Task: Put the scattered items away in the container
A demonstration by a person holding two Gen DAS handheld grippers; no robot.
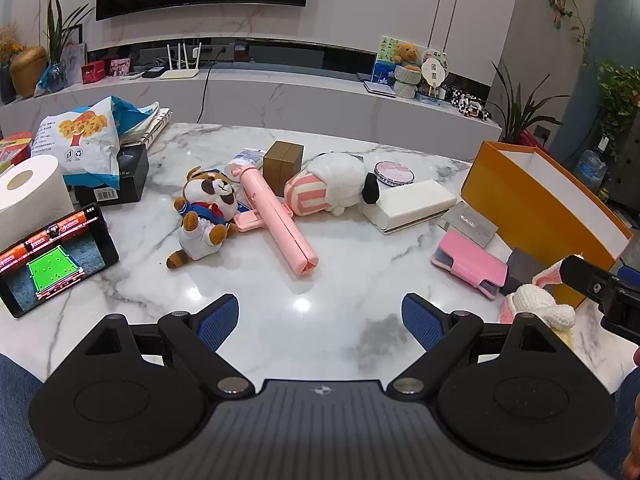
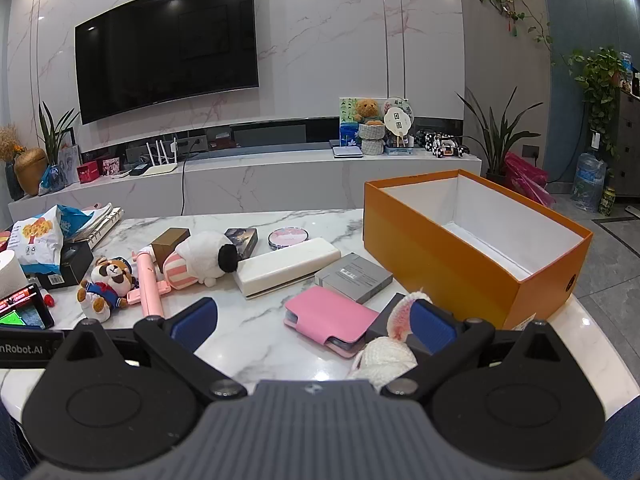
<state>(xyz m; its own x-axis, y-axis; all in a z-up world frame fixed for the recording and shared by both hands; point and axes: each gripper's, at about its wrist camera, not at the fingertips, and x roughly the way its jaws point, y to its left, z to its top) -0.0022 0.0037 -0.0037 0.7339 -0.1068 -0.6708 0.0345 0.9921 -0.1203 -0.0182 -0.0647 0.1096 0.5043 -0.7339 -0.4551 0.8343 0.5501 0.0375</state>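
Note:
An open orange box (image 2: 460,256) (image 1: 532,200) with a white inside stands at the table's right end. Scattered on the marble top lie a raccoon plush (image 1: 204,212) (image 2: 106,284), a pink selfie stick (image 1: 276,216) (image 2: 147,280), a white-and-pink sheep plush (image 1: 332,184) (image 2: 200,258), a white case (image 1: 412,204) (image 2: 288,266), a pink wallet (image 1: 470,262) (image 2: 332,320), a grey booklet (image 2: 354,276) and a knitted white bunny (image 1: 538,302) (image 2: 386,354). My left gripper (image 1: 320,322) hovers open over bare marble. My right gripper (image 2: 314,326) is open, its right finger beside the bunny's ear.
At the table's left stand a lit phone (image 1: 52,258), a toilet roll (image 1: 28,192), a snack bag (image 1: 86,140) and a black box (image 1: 120,184). A brown cube (image 1: 282,166) and a round compact (image 1: 394,172) lie behind the toys. A TV counter runs beyond the table.

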